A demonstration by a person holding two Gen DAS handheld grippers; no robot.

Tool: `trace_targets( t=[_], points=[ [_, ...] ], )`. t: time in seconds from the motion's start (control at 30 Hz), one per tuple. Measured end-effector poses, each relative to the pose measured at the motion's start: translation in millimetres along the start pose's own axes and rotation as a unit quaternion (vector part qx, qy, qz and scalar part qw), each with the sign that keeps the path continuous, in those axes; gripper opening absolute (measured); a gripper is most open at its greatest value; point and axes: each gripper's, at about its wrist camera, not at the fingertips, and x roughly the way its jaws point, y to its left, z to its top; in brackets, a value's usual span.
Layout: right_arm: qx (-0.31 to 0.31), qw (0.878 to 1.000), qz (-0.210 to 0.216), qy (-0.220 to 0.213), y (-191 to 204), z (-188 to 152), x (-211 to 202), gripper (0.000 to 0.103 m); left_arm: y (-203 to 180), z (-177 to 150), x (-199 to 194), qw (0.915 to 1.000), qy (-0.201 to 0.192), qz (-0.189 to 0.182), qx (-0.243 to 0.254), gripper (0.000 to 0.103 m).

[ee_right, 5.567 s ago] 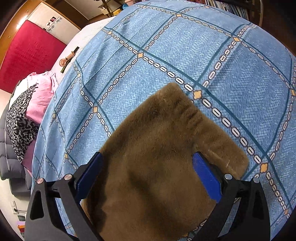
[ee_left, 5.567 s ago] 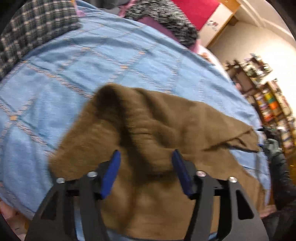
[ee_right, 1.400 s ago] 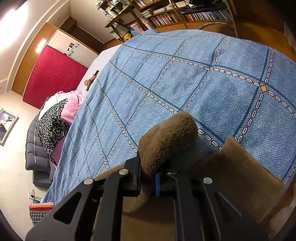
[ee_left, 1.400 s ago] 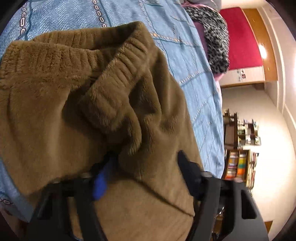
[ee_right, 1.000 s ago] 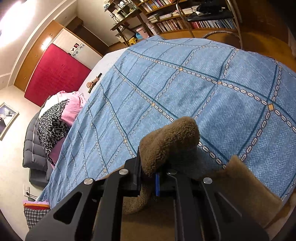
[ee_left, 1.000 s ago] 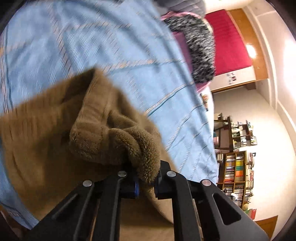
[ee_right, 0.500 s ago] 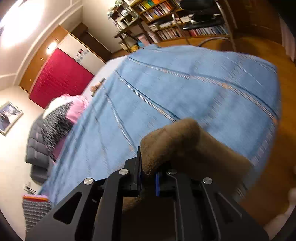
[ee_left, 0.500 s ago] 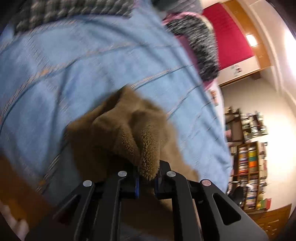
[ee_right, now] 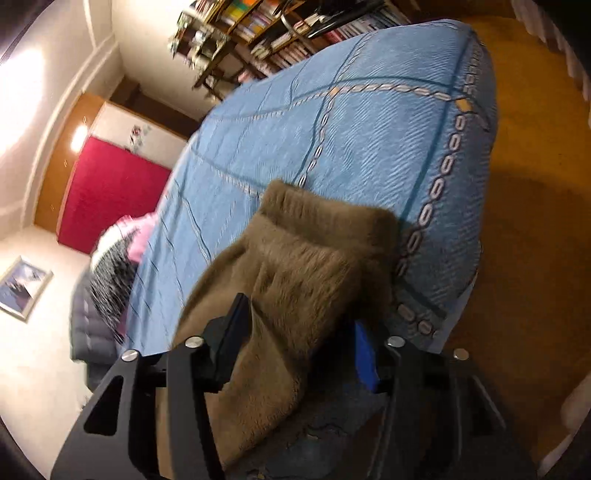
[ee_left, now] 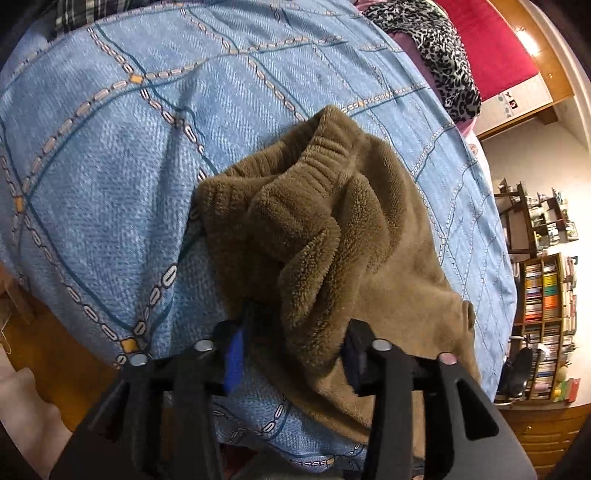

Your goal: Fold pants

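Observation:
The brown fleece pants (ee_left: 332, 236) lie bunched on the blue patterned bedspread (ee_left: 110, 166), ribbed waistband on top. My left gripper (ee_left: 291, 347) is open, its jaws apart around a fold of the fleece that rests between them. In the right wrist view the ribbed cuff end of the pants (ee_right: 306, 258) lies near the bed's corner. My right gripper (ee_right: 299, 343) is open too, with the cuff end lying loose between its fingers.
The bedspread (ee_right: 351, 129) ends at a corner with wooden floor (ee_right: 535, 184) beyond. A leopard-print cloth (ee_left: 436, 48) and a plaid garment (ee_left: 85, 11) lie at the far side. Bookshelves (ee_left: 546, 295) stand beyond the bed. A red panel (ee_right: 107, 195) covers the far wall.
Both grippers were shut on the fleece half a second ago and have now opened, letting the pants settle on the bedspread. Both ends were carried toward the bed's near edge.

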Motion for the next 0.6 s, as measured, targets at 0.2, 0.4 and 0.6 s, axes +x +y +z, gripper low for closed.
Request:
trace_targets(
  t=[0.2, 0.4, 0.6],
  points=[
    [-0.015, 1.0, 0.004, -0.011, 2.2, 7.2, 7.7, 0.042, -6.1, -0.5, 4.7, 0.9996, -0.003, 0.028, 0.004, 0.05],
    [-0.137, 0.986, 0.014, -0.096, 46.3, 17.1, -28.1, 0.018, -10.5, -5.8, 2.6, 0.9993, -0.005, 0.036, 0.007, 0.05],
    [-0.157, 0.982, -0.027, -0.101, 15.4, 20.7, -25.4, 0.018, -9.8, -22.8, 12.0, 0.9983, 0.002, 0.051, 0.028, 0.05]
  ],
)
